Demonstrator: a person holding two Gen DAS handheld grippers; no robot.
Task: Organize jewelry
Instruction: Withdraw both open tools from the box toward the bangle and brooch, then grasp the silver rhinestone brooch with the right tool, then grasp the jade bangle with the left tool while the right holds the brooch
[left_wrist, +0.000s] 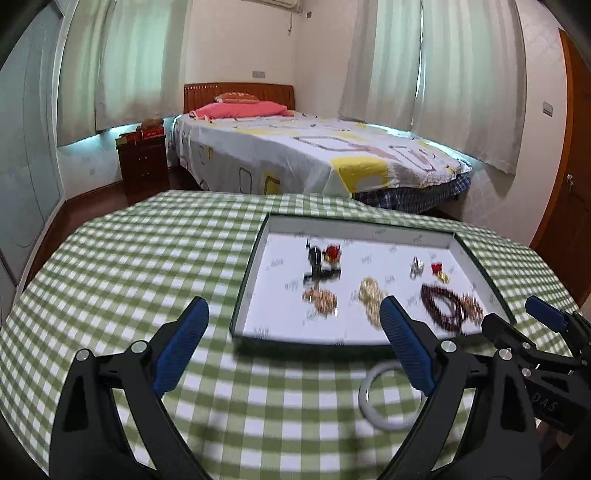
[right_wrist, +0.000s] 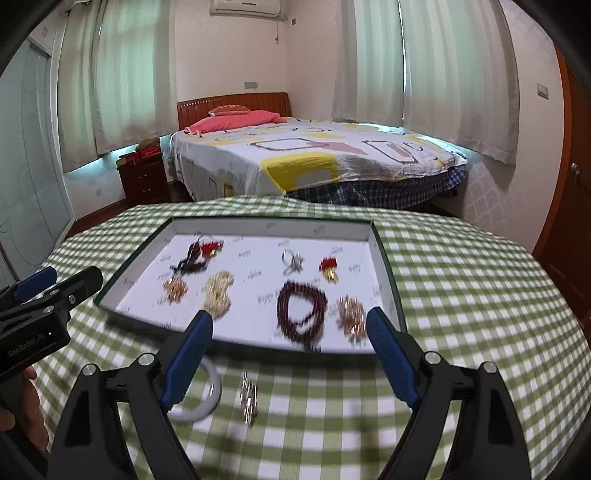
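Note:
A shallow white tray (left_wrist: 251, 280) (right_wrist: 388, 266) with a dark rim lies on the green checked tablecloth. It holds a dark bead bracelet (right_wrist: 301, 308) (left_wrist: 443, 306), gold chains (right_wrist: 218, 291) (left_wrist: 371, 295), red charms (right_wrist: 328, 267) and a silver ring piece (right_wrist: 291, 262). In front of the tray lie a white bangle (left_wrist: 388, 398) (right_wrist: 205, 398) and a small silver piece (right_wrist: 248, 397). My left gripper (left_wrist: 291, 343) is open and empty above the cloth, left of the bangle. My right gripper (right_wrist: 290, 354) is open and empty above the silver piece.
The table (left_wrist: 147, 258) is round with edges falling away on all sides. A bed (left_wrist: 314, 151) stands beyond it, a dark nightstand (left_wrist: 144, 162) at the left and a wooden door (left_wrist: 569, 206) at the right. The right gripper (left_wrist: 546, 332) shows at the left view's right edge.

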